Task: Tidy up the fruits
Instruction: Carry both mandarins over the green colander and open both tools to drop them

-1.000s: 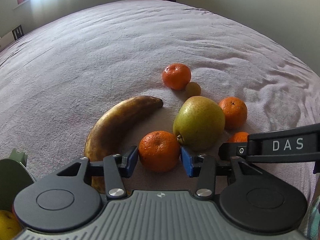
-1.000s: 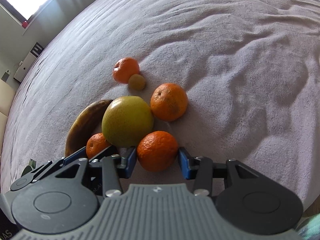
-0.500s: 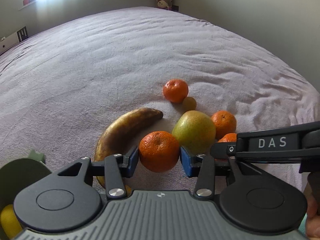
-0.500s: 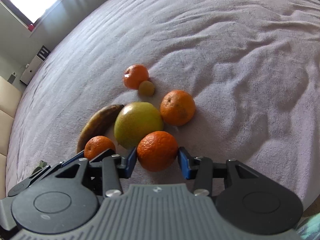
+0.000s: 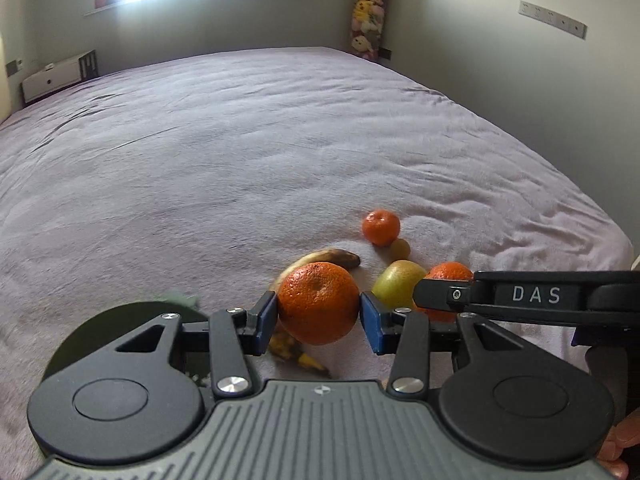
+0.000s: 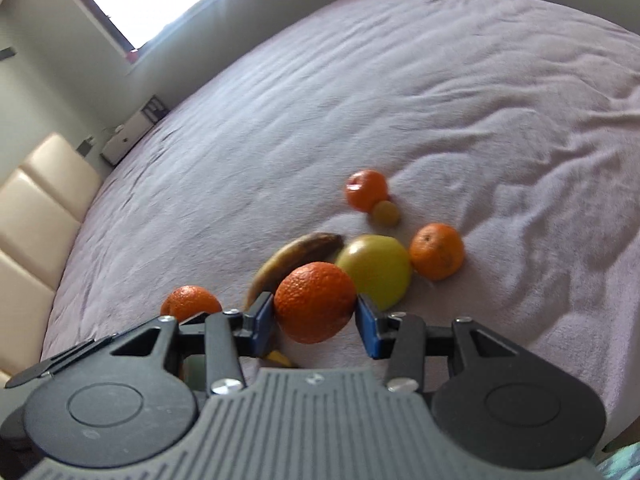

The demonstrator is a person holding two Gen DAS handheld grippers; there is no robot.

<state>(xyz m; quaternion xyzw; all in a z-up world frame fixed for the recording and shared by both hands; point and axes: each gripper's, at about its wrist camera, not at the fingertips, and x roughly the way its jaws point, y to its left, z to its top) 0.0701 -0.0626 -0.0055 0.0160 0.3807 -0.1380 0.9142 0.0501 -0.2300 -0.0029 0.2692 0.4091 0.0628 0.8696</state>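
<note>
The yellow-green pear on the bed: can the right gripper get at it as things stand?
Probably not yet. The right gripper is shut on a round orange mandarin, so its jaws are occupied. The yellow-green pear lies just beyond, on the mauve bedspread, otherwise unobstructed.

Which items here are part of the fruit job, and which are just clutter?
Job:
left gripper, shut on a tangerine
right gripper, shut on another tangerine
banana
pear
green bowl

Clutter:
plush toys
wall sockets
</note>
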